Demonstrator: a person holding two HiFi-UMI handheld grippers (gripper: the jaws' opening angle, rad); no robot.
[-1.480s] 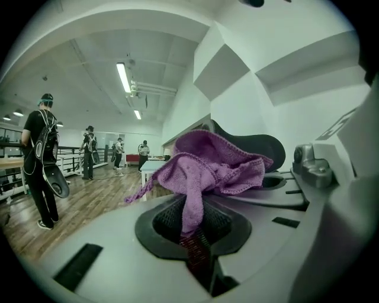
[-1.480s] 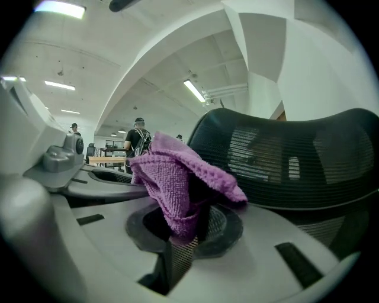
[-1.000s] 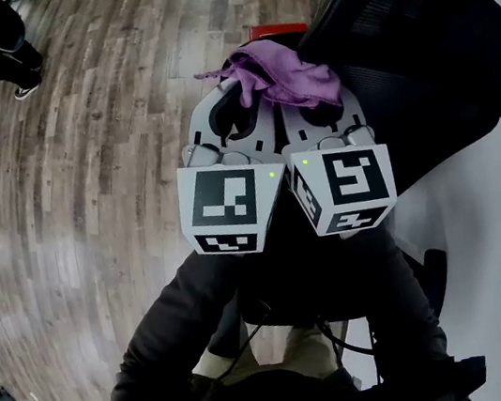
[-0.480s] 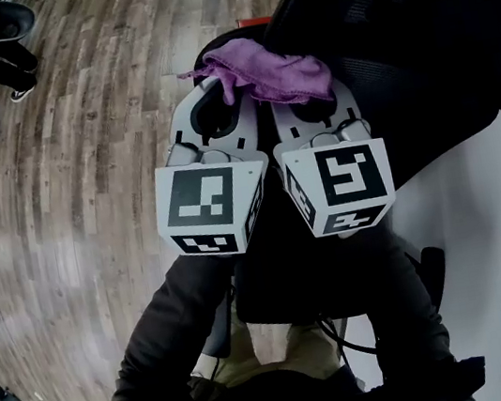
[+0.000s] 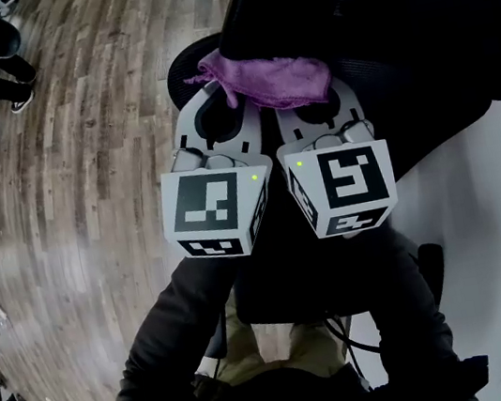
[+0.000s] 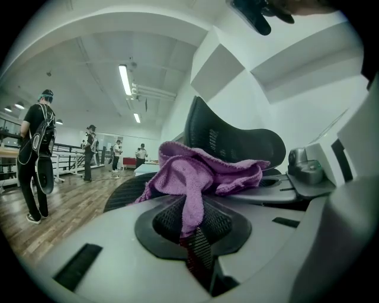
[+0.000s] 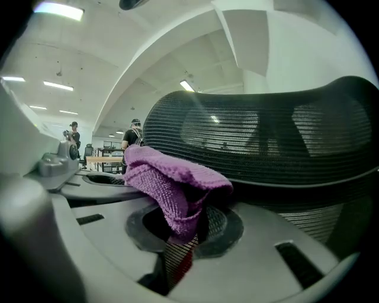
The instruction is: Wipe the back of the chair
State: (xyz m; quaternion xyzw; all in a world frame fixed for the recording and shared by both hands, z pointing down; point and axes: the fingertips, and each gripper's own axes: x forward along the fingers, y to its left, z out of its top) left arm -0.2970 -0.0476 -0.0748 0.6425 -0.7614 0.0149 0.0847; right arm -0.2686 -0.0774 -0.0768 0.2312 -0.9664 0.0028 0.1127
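Head view: person's sleeves nearest, both arms pushed fwd side by side. Marker cubes sit just beside each other, so the L gripper and R gripper work as one unit, prob. to spread the hold across the rag.

Jaws: L gripper view shows the L jaws clenched on a hanging strand of the purple cloth. R gripper view shows the R jaws clamped on a folded edge of the same cloth. Neither is empty. The rest of the cloth is bunched over and ahead of both jaw tips, bridging the two. That leaves a soft wad leading, not hard plastic, which suits wiping mesh.

Chair back: black mesh, just beyond the jaw tips and to their R. It fills the R gripper view right behind the cloth. Contact between cloth and mesh: can't tell, looks v. near or touching at the rim.

Judgement: wipe is at the approach/first-contact stage; next needs a press plus a sweep along the mesh.

Far: wood floor L of the jaws, ppl standing in the bkgd.
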